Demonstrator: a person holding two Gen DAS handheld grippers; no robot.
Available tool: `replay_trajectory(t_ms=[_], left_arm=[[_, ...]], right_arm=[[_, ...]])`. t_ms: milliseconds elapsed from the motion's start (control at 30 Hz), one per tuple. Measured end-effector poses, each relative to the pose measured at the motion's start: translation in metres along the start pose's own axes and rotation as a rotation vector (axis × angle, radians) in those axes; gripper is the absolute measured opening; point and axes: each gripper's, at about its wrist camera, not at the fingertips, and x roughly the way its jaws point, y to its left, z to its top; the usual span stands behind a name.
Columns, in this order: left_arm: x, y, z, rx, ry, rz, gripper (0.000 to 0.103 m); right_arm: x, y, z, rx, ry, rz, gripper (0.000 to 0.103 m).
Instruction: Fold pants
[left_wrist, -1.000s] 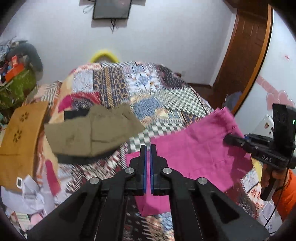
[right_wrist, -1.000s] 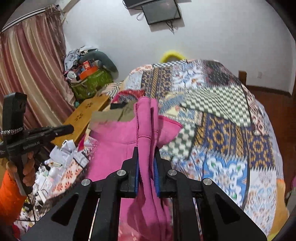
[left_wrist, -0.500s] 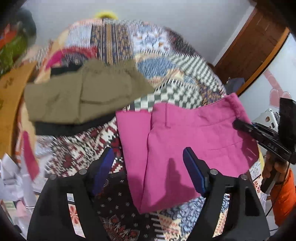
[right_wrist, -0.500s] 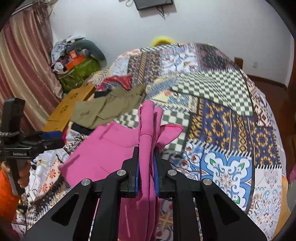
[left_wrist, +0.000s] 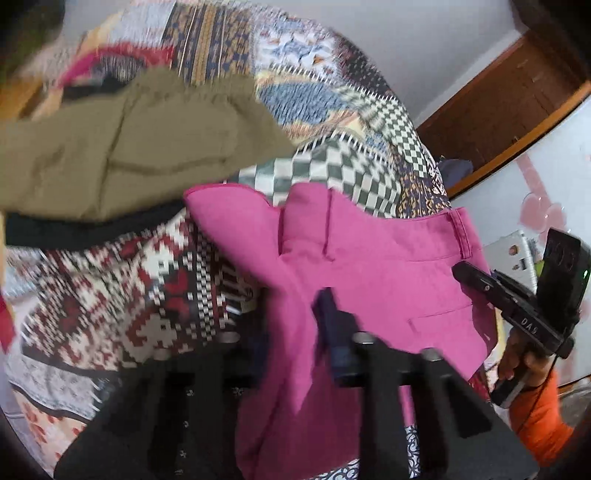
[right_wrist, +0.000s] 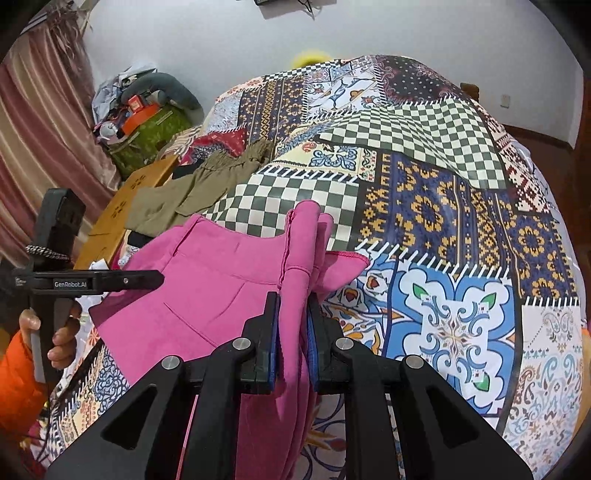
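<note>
A patchwork bedspread (right_wrist: 424, 177) in checks, blue medallions and red-and-white knit patterns covers the bed beneath a plain white wall, with striped curtains (right_wrist: 40, 122) and a heap of clutter to one side. Across it lie the pink pants (left_wrist: 388, 266), partly folded, their waistband and belt loop toward the right gripper (right_wrist: 293, 332), which is clamped on a bunched ridge of the fabric and lifts it off the spread. The left gripper (left_wrist: 291, 332), blurred in its own view, is closing its jaws with a fold of the same pink cloth between them; whether the pads press it yet cannot be told. The pants' long axis runs roughly from one gripper to the other, so each hand has one end and the coming fold likely turns on carrying the two ends together. The cloth looks soft and matte, with a stitched pocket line, sagging between the grips. Olive pants (left_wrist: 122, 144) lie folded just beyond, apart from the pink pair.
</note>
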Motion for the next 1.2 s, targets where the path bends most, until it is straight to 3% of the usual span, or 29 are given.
replay_trajectory(t_ms=[133, 300, 733, 967, 1200], left_arm=[[-0.021, -0.014, 0.001, 0.056, -0.078, 0.096, 0.013], [-0.055, -0.012, 0.01, 0.096, -0.169, 0.145, 0.012], [-0.143, 0.039, 0.057, 0.087, -0.344, 0.271, 0.012], [-0.147, 0.082, 0.088, 0.052, -0.369, 0.298, 0.012], [-0.108, 0.129, 0.111, 0.008, -0.331, 0.331, 0.012]], right_arm=[[0.0, 0.004, 0.007, -0.019, -0.017, 0.003, 0.011], [0.002, 0.021, 0.024, -0.056, -0.044, 0.014, 0.011], [0.018, 0.099, 0.1, -0.197, -0.173, 0.07, 0.011], [0.047, 0.127, 0.132, -0.229, -0.202, 0.087, 0.011], [0.096, 0.13, 0.153, -0.189, -0.171, 0.099, 0.011]])
